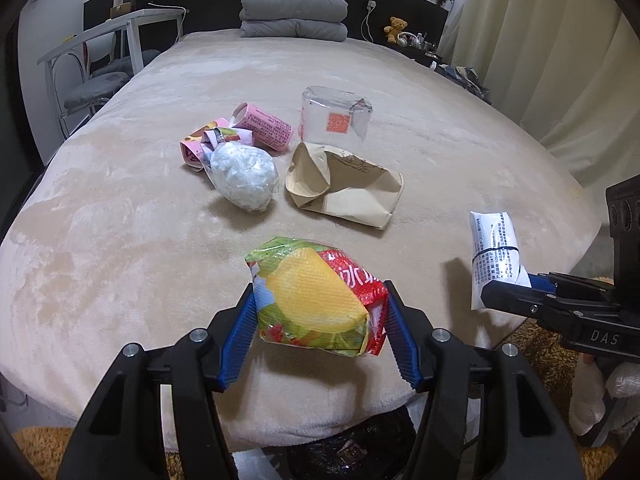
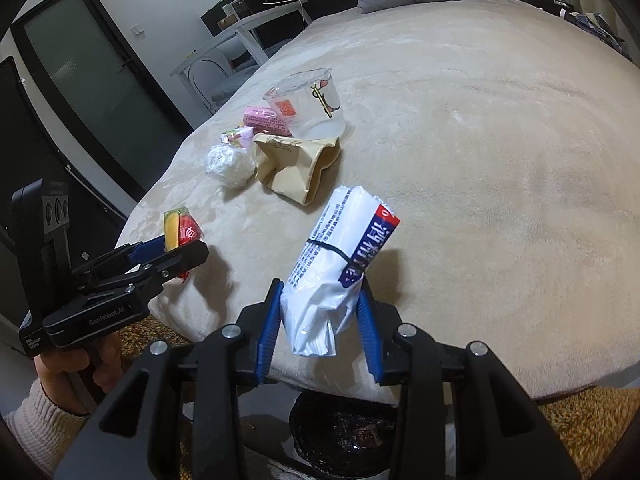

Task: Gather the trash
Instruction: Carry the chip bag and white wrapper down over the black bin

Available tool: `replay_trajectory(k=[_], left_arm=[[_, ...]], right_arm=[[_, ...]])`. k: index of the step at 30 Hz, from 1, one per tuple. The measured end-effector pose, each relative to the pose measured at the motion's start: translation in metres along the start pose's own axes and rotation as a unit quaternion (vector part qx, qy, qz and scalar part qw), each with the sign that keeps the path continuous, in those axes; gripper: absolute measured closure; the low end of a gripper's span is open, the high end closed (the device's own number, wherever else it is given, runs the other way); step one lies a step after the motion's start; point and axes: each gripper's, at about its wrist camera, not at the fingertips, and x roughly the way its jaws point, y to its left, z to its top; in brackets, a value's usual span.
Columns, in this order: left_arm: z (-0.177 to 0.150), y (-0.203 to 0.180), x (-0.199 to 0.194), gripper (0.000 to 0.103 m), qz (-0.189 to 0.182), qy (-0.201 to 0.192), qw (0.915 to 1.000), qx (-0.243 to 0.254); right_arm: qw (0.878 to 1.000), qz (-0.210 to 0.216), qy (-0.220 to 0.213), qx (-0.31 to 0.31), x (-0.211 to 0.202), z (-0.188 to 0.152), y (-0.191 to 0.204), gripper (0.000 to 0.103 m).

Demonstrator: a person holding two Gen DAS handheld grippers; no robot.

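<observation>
Left wrist view: the left gripper (image 1: 320, 328) has its jaws clamped on a crumpled snack packet (image 1: 316, 296), glossy green, yellow and red with a ribbed yellow patch, held clear above the near edge of the bed (image 1: 120, 240). To its right, the right gripper (image 1: 504, 292) has its jaws closed on a rolled white wrapper (image 1: 494, 248) printed with small black text and bound by a thin black band; in the right wrist view a blue and red panel shows on its upper end.

More trash lies further in on the beige bed cover, toward its middle: a crushed tan paper carton (image 1: 344, 188), a wad of clear plastic (image 1: 244, 180) just left of it, a pink printed packet (image 1: 264, 128) behind the wad, and a clear plastic cup (image 1: 334, 114) at the back. A black-lined bin (image 2: 344, 436) sits on the floor below the bed's near edge, under both grippers.
</observation>
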Motion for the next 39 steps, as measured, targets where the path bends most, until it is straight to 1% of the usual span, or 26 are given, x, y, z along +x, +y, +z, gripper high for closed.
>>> replay_trajectory(k=[11,20,25,29,34,39], left_arm=[[-0.042,-0.024,-0.03,0.044,-0.025,-0.018,0.9995,-0.003],[-0.071,-0.043,-0.051,0.044,-0.044,-0.026,0.9986,0.01],[-0.087,-0.051,-0.056,0.044,-0.052,-0.014,0.9984,0.016],[-0.097,-0.053,-0.056,0.044,-0.059,-0.002,0.9981,0.014],[-0.109,-0.054,-0.049,0.044,-0.069,0.026,0.9972,0.004],[-0.118,-0.055,-0.04,0.044,-0.076,0.057,0.9954,0.005]], right_arm=[[1.0,0.011,-0.017,-0.011,-0.031,-0.039,0.02,0.066],[0.999,0.015,-0.025,-0.024,-0.049,-0.069,0.038,0.066],[0.999,0.014,-0.017,-0.034,-0.053,-0.088,0.047,0.066],[0.999,0.009,0.001,-0.038,-0.051,-0.098,0.05,0.066],[0.999,0.008,0.027,-0.029,-0.043,-0.109,0.047,0.066],[0.998,0.001,0.057,-0.028,-0.037,-0.12,0.044,0.066]])
